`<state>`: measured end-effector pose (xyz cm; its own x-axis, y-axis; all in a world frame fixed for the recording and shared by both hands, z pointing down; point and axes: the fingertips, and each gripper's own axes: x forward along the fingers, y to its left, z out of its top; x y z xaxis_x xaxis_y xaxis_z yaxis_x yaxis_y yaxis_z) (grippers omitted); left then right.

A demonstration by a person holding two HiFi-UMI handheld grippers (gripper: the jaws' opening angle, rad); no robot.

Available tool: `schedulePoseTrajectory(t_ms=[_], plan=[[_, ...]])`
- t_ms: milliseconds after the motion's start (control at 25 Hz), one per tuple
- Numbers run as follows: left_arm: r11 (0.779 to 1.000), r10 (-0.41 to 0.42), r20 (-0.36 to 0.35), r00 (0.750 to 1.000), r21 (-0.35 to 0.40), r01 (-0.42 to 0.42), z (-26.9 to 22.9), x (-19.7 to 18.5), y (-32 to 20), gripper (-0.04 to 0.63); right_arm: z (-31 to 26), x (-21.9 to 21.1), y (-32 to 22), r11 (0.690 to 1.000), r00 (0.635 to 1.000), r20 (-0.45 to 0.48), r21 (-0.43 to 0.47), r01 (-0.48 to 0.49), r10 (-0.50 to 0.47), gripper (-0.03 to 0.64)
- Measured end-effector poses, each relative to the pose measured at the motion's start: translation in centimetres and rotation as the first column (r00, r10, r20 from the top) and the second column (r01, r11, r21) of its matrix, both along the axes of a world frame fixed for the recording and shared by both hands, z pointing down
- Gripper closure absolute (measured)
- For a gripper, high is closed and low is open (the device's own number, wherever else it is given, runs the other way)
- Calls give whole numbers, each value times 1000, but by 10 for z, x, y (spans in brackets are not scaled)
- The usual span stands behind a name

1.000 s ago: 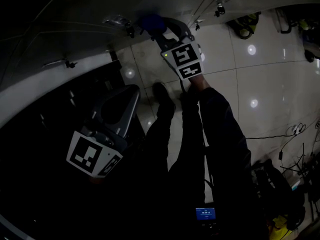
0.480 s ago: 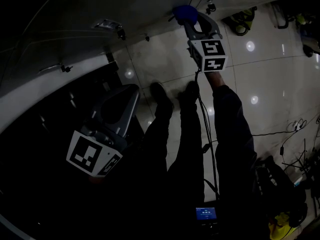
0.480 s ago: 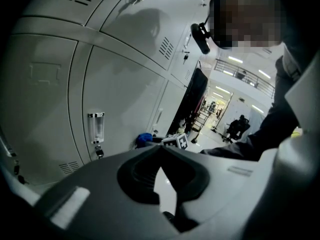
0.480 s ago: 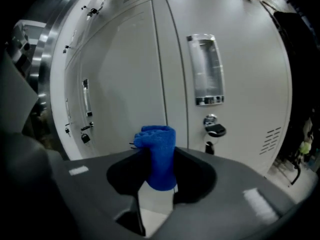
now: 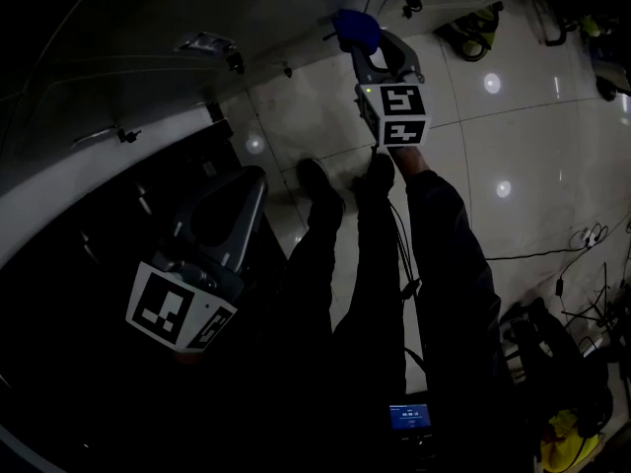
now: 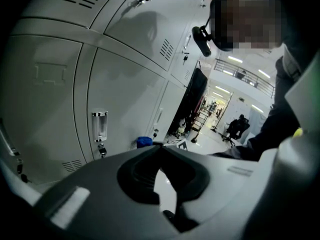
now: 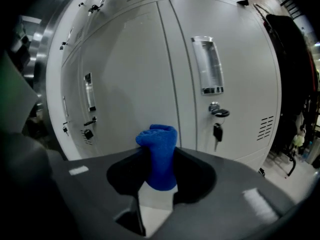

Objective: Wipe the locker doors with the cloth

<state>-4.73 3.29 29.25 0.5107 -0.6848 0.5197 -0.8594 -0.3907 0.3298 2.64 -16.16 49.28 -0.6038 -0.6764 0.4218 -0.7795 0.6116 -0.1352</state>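
Your right tongs (image 5: 363,47) are clenching the blue cloth (image 7: 158,156). The two jaws are pinching its bunched middle, and a rounded wad is sticking out past the tips toward the pale grey locker doors (image 7: 131,69). In the head view that wad is sitting right at the locker face, but I am not able to tell whether it is actually pressing on the metal. Your left tongs (image 6: 159,147) are closed on nothing, with the jaws meeting at the tips. They are hanging well apart from the work, off to your left side.

That cloth is looking soft, light and fluffy, so it is likely going to squash and fold rather than push back. I am judging the present hold a good one. You are gripping across the bundle and leaving enough padding ahead of the jaws that only fabric, not hard plastic, should be meeting the door. Taking it by a loose corner would be leaving it flapping and slipping free.

Those doors are looking smooth and stiff, so light pressure should be doing the job. You are working near a lock (image 7: 218,112) with a key (image 7: 218,132) dangling from it, and near a recessed handle (image 7: 207,66). Loose pile is likely to be catching there, so be steering the wad around them.
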Motion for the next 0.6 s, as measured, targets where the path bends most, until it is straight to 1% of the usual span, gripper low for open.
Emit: schedulePoseTrajectory(t_ms=[160,240,320,400,600], plan=[[1000,4,18,1000,2,-4,5,-10,6,615,13,-44,38,991,991,-8,-6,130,-130,491],[1000,10,31,999,2,-11,8,-16,10,615,18,-73,60,977,977,0,-8,213,-213,489],[1000,13,30,999,3,-13,10,-21,12,615,23,-100,80,959,959,8,-10,283,-283,491],[1000,16,24,1000,7,-16,10,-24,12,615,25,-124,92,947,946,22,-10,322,-322,491],[999,44,18,999,23,-45,9,-25,9,615,22,-173,100,932,929,79,3,361,-360,491]])
